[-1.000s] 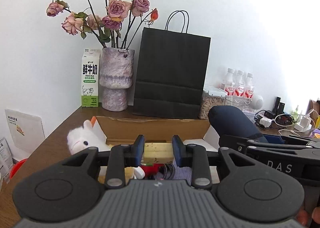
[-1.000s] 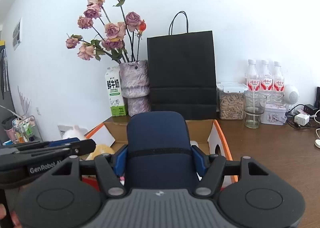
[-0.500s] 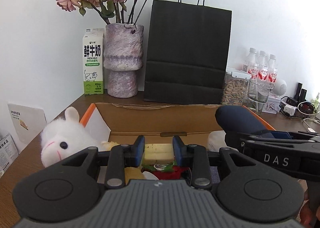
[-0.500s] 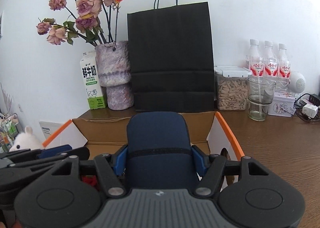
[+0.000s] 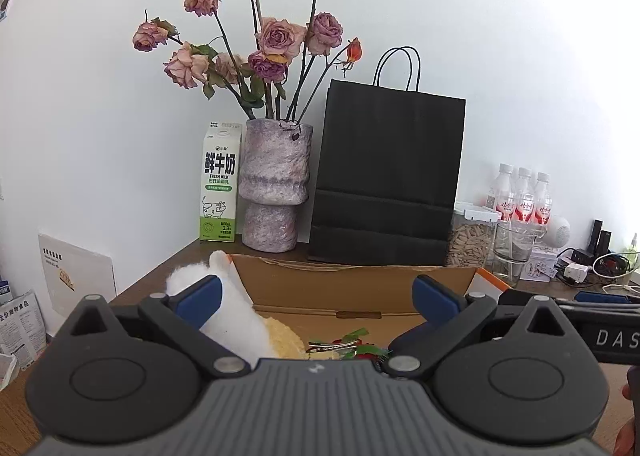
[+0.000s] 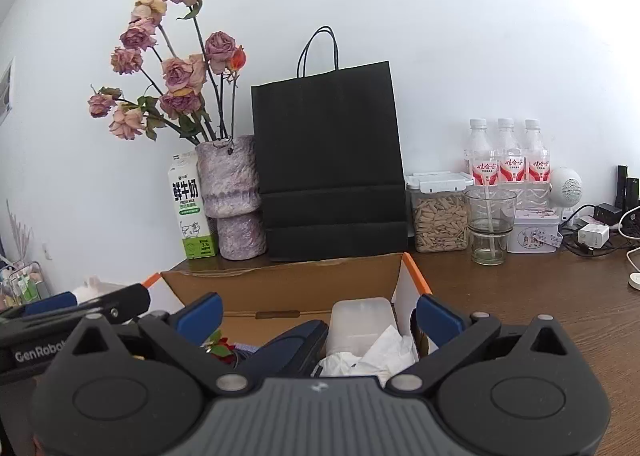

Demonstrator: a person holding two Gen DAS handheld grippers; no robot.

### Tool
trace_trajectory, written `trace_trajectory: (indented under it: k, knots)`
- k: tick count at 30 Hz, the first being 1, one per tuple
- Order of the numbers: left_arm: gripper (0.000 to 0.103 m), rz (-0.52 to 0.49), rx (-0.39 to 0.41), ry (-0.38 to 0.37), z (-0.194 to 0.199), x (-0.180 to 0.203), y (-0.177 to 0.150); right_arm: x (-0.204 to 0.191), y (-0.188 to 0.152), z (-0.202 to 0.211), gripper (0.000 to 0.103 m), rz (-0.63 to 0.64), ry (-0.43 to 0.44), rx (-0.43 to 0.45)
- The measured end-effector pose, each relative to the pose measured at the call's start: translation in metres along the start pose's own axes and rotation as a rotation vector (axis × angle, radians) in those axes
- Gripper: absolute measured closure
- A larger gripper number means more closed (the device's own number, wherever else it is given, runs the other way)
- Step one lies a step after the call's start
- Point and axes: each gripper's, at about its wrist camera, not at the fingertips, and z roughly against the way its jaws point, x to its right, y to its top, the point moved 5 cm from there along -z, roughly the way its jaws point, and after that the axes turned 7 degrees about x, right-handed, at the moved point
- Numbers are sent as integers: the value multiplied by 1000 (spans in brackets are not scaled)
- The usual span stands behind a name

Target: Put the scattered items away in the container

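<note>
Both tongs spread wide, jaws just opened, nothing clamped. Left tongs over cardboard box; white plush, yellow item, red-green bits below and between fingers. Right tongs over same box; dark blue case lies inside, below, free of pads, beside white tissue. Black paper bag behind on counter.

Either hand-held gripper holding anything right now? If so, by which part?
Nothing held. Left hand-held gripper and right hand-held gripper have just opened wide; the navy case lies loose in the cardboard box.
</note>
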Motion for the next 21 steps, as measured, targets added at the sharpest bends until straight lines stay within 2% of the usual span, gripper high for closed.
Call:
trace_trajectory:
  k: [8, 12, 16, 21]
  knots:
    - [0, -69, -30, -2, 32, 1, -15, -8, -28, 34, 0, 54, -3, -49]
    - [0, -98, -49, -34, 59, 0, -23, -15, -41, 59, 0, 75, 7, -82]
    - [0, -101, -113, -70, 81, -2, -29, -26, -48, 88, 0, 85, 35, -132]
    - [0, -74, -185, -71, 114, -10, -35, -35, -55, 121, 0, 63, 66, -202]
